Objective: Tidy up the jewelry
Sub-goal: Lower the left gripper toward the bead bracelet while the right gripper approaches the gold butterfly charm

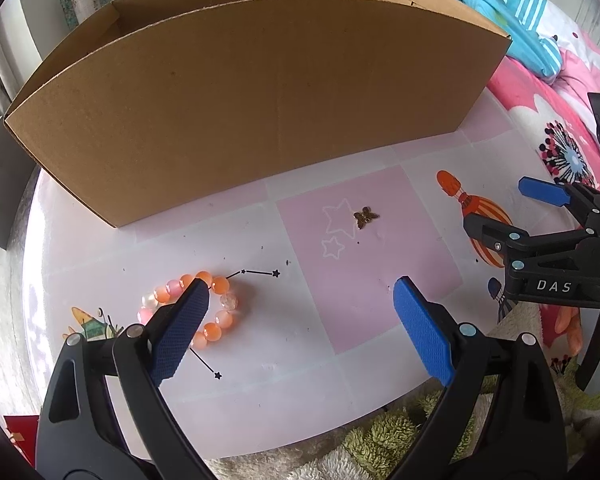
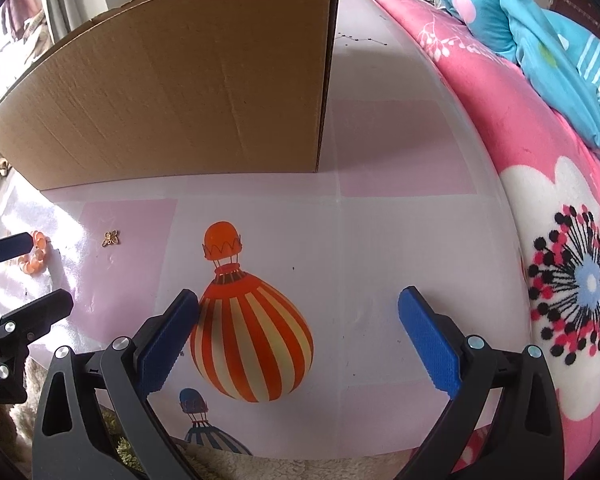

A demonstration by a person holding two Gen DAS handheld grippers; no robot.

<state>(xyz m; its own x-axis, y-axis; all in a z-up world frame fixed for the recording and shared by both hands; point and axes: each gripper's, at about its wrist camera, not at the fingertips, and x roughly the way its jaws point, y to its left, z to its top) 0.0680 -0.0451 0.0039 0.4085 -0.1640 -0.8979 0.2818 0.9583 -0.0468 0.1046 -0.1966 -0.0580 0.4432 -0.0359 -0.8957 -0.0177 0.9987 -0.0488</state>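
Butterfly charm [image 1: 365, 217] flat, wings spread sideways, bracelet [image 1: 220, 308] lying flat beside

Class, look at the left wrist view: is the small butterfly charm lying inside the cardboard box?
No. The butterfly charm lies on the pink table mat, in front of the cardboard box.

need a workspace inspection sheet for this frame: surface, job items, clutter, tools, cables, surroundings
Surface: glossy pink-and-white table top with printed hot-air balloons, small dark specks.
Job's things: orange-and-pink beaded bracelet lying flat; small bronze butterfly charm apart from it; open brown cardboard box behind, inside hidden.
Clutter: nothing seen.
Grippers: left tool open, one finger over the bracelet; right tool open, empty.
Cables: nothing seen.
Surroundings: pink floral quilt, blue bedding, fluffy green-and-cream fabric.
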